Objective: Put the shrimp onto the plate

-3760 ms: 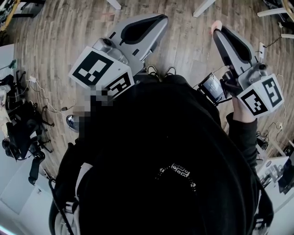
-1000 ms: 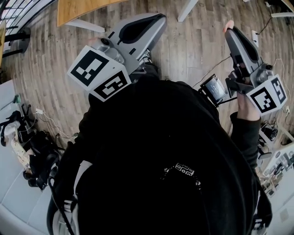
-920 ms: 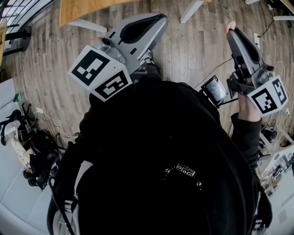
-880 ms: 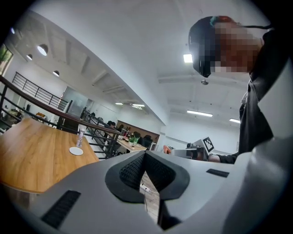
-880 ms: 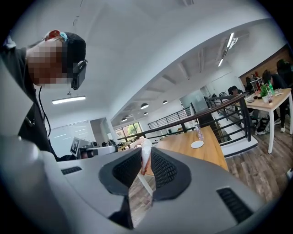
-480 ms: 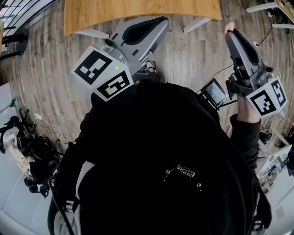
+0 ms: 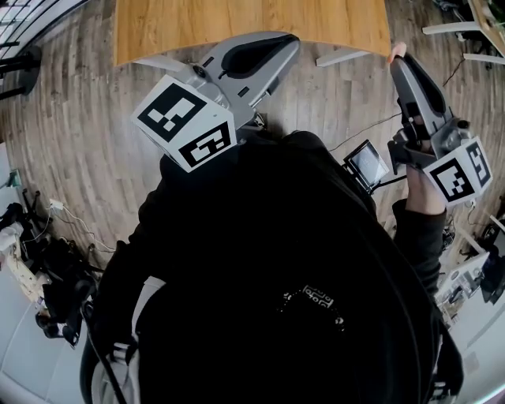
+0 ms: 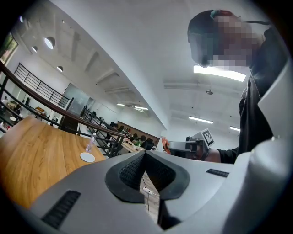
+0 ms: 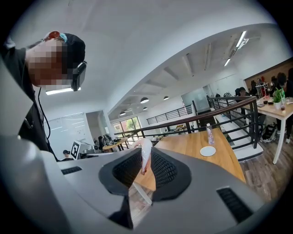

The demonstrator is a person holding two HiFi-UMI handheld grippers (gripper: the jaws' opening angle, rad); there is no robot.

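The right gripper clamps the shrimp, the left gripper has its jaws together, empty, and the plate sits far off on the table.

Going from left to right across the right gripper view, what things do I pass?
shrimp → plate → potted plant

One shrimp, one plate, one bottle and one wooden desk; two sets of tongs, the left tongs and the right tongs.
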